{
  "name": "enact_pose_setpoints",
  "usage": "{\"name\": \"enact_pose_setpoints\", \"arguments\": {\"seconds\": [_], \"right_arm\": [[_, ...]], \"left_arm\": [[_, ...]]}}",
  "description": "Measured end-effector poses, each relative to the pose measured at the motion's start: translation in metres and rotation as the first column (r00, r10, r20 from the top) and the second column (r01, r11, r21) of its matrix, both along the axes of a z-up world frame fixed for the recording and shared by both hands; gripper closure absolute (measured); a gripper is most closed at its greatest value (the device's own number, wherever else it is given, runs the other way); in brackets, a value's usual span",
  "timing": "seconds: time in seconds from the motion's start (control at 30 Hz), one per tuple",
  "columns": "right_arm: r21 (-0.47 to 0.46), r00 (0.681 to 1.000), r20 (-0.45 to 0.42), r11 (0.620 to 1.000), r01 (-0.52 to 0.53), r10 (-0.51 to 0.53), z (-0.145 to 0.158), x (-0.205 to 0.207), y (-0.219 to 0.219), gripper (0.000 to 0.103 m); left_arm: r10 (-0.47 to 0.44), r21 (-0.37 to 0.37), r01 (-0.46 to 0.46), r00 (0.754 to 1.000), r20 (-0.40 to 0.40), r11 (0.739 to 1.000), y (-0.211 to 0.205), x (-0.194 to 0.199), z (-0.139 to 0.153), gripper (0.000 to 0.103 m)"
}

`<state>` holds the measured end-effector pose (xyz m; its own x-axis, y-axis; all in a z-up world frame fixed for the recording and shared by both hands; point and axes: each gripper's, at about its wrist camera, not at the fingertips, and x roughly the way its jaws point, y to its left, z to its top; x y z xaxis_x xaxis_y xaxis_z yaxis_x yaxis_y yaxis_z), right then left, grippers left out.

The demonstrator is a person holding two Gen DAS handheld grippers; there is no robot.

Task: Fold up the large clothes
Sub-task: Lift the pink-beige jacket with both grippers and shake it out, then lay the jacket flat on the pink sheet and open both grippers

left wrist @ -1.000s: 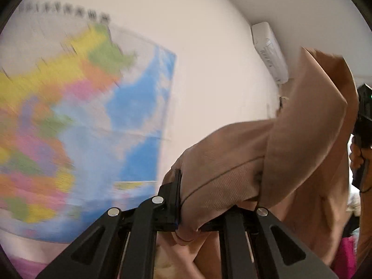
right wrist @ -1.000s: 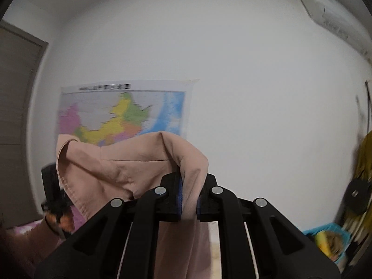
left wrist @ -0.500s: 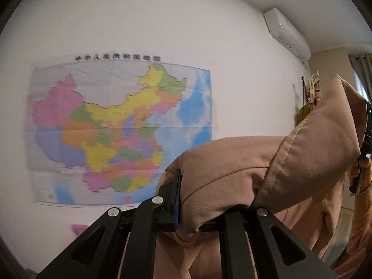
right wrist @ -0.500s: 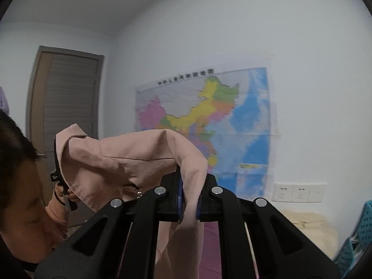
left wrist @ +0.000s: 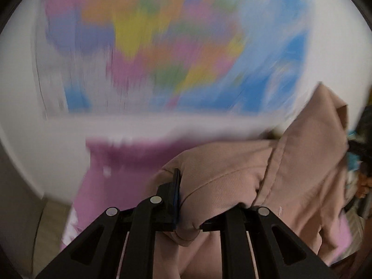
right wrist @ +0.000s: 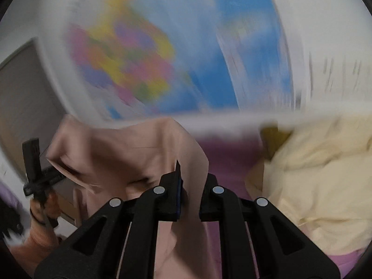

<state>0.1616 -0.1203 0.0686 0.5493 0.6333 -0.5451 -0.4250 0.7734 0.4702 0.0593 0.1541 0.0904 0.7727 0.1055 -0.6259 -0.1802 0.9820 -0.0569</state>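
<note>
One pink garment (left wrist: 232, 176), one wall map (left wrist: 174, 46), one cream blanket (right wrist: 313, 174), two tools (right wrist: 189, 200).

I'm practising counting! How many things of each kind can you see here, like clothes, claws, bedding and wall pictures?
Clothes: 1, the pink hoodie.
Claws: 2, the left claw and the right claw, both clamped on the hoodie.
Bedding: 2, the purple sheet and the cream blanket.
Wall pictures: 1, the blurry map.
Total: 6
</note>
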Motion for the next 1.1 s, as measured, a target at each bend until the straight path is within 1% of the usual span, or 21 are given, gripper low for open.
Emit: {"name": "enact_pose_setpoints", "arguments": {"seconds": [0.03, 0.07, 0.13, 0.17, 0.2, 0.27, 0.4, 0.47, 0.53, 0.57, 0.6, 0.63, 0.67, 0.7, 0.73, 0.77, 0.8, 0.83, 0.9, 1.03, 1.1], "right_arm": [[-0.023, 1.000, -0.030, 1.000, -0.002, 0.001, -0.017, 0.009, 0.005, 0.094], [-0.054, 0.997, -0.074, 0.998, 0.013, -0.017, -0.042, 0.026, 0.016, 0.094], [-0.099, 0.994, -0.111, 0.995, 0.012, -0.023, -0.073, 0.048, 0.030, 0.094], [-0.110, 0.992, -0.120, 0.994, 0.024, -0.037, -0.082, 0.056, 0.033, 0.094], [-0.104, 0.991, -0.132, 0.994, 0.024, -0.038, -0.088, 0.060, 0.034, 0.094], [-0.108, 0.991, -0.128, 0.994, 0.034, -0.047, -0.090, 0.067, 0.033, 0.094], [-0.094, 0.989, -0.113, 0.992, 0.084, -0.095, -0.086, 0.088, 0.024, 0.094], [-0.102, 0.985, -0.127, 0.989, 0.103, -0.115, -0.095, 0.104, 0.025, 0.094], [-0.147, 0.980, -0.142, 0.982, 0.119, -0.140, -0.105, 0.119, 0.031, 0.093], [-0.174, 0.976, -0.153, 0.977, 0.126, -0.154, -0.112, 0.122, 0.034, 0.089], [-0.183, 0.972, -0.163, 0.974, 0.136, -0.166, -0.115, 0.123, 0.035, 0.087], [-0.180, 0.973, -0.162, 0.975, 0.133, -0.163, -0.115, 0.121, 0.036, 0.077], [-0.186, 0.977, -0.135, 0.973, 0.136, -0.162, -0.109, 0.113, 0.036, 0.062], [-0.196, 0.979, -0.104, 0.969, 0.154, -0.176, -0.101, 0.105, 0.035, 0.050], [-0.189, 0.980, -0.072, 0.968, 0.168, -0.184, -0.094, 0.096, 0.031, 0.036], [-0.164, 0.983, -0.029, 0.971, 0.175, -0.182, -0.081, 0.082, 0.026, 0.032], [-0.159, 0.985, -0.002, 0.972, 0.171, -0.173, -0.072, 0.069, 0.023, 0.027], [-0.168, 0.986, 0.010, 0.972, 0.164, -0.164, -0.067, 0.061, 0.024, 0.027], [-0.227, 0.992, 0.026, 0.966, 0.127, -0.124, -0.060, 0.035, 0.029, 0.027], [-0.297, 0.999, 0.011, 0.954, 0.041, -0.039, -0.067, 0.003, 0.049, 0.028], [-0.312, 1.000, 0.005, 0.950, -0.008, 0.010, -0.077, -0.017, 0.057, 0.029]], "left_arm": [[0.011, -0.015, -0.013, 0.996, -0.085, 1.000, 0.009, 0.028, -0.033, 0.092], [0.017, -0.029, -0.021, 0.990, -0.137, 0.999, 0.015, 0.043, -0.054, 0.092], [0.027, -0.057, -0.039, 0.979, -0.200, 0.998, 0.027, 0.069, -0.089, 0.092], [0.033, -0.073, -0.051, 0.973, -0.229, 0.996, 0.035, 0.080, -0.104, 0.092], [0.039, -0.093, -0.063, 0.970, -0.239, 0.994, 0.042, 0.087, -0.111, 0.092], [0.027, -0.137, -0.063, 0.969, -0.245, 0.989, 0.055, 0.098, -0.116, 0.092], [-0.003, -0.159, -0.038, 0.968, -0.250, 0.986, 0.068, 0.119, -0.119, 0.091], [0.005, -0.162, -0.051, 0.962, -0.273, 0.985, 0.069, 0.137, -0.125, 0.084], [0.006, -0.177, -0.060, 0.956, -0.293, 0.982, 0.073, 0.148, -0.136, 0.079], [-0.002, -0.188, -0.059, 0.952, -0.307, 0.980, 0.077, 0.153, -0.143, 0.069], [0.000, -0.197, -0.064, 0.951, -0.308, 0.978, 0.079, 0.156, -0.145, 0.065], [0.002, -0.211, -0.068, 0.954, -0.299, 0.975, 0.083, 0.154, -0.145, 0.058], [0.002, -0.239, -0.073, 0.959, -0.284, 0.968, 0.089, 0.149, -0.145, 0.049], [-0.006, -0.264, -0.068, 0.963, -0.268, 0.962, 0.093, 0.144, -0.143, 0.047], [-0.031, -0.299, -0.042, 0.972, -0.234, 0.953, 0.098, 0.133, -0.139, 0.044], [-0.046, -0.315, -0.023, 0.976, -0.211, 0.949, 0.099, 0.124, -0.134, 0.037], [-0.058, -0.322, -0.008, 0.980, -0.192, 0.947, 0.100, 0.116, -0.129, 0.033], [-0.072, -0.317, 0.016, 0.984, -0.165, 0.948, 0.099, 0.105, -0.123, 0.032], [-0.098, -0.291, 0.055, 0.986, -0.133, 0.955, 0.093, 0.088, -0.113, 0.030], [-0.140, -0.223, 0.114, 0.985, -0.105, 0.968, 0.078, 0.053, -0.105, 0.028], [-0.161, -0.204, 0.139, 0.982, -0.098, 0.969, 0.070, 0.031, -0.107, 0.028]]}}
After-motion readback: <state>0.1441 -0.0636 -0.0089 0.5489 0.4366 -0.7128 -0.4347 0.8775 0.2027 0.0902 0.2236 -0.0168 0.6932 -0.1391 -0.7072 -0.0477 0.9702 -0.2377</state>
